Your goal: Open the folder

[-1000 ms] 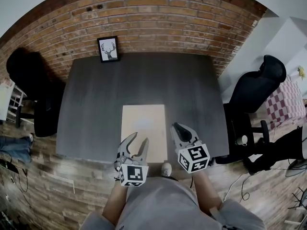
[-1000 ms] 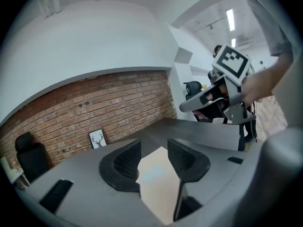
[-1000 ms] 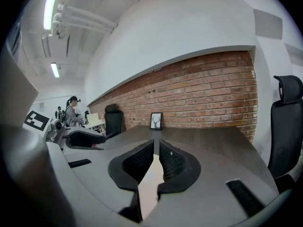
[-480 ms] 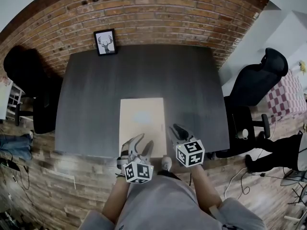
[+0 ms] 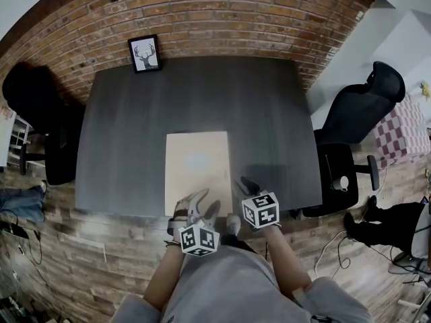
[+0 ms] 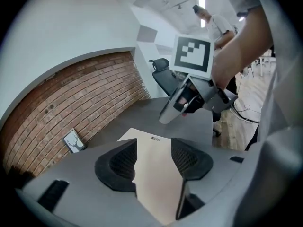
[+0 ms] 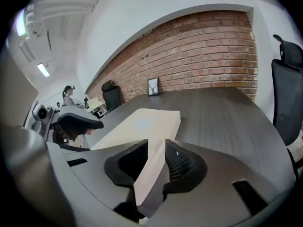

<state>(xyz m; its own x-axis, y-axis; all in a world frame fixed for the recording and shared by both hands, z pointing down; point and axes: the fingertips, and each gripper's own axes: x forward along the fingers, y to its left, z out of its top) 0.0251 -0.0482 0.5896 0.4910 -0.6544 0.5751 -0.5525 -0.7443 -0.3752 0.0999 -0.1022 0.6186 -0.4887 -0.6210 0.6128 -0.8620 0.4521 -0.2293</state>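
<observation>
Both grippers have pulled back toward the near edge of the dark grey wooden table (image 5: 202, 99) compared with a second ago, when they reached further over the flat beige cardboard folder (image 5: 199, 163). I read this as lining up on the folder's near end, not a grip yet taken.

The folder lies closed and flat near the table's front edge, in the same spot on the table as before (only the head has shifted, so the small framed deer picture (image 5: 144, 53) by the brick wall sits a little differently in view).

The left gripper (image 5: 207, 200) now hangs over the folder's near edge with its jaws well apart. In the left gripper view only the folder's cover (image 6: 149, 143) shows through the gap, with nothing held. The right gripper (image 5: 246, 184) sits just beside the near right corner. Its jaws are narrowly parted, with the folder's right edge (image 7: 142, 124) running in line with the gap, not clamped as far as I can judge.

The cover is not yet lifted.
</observation>
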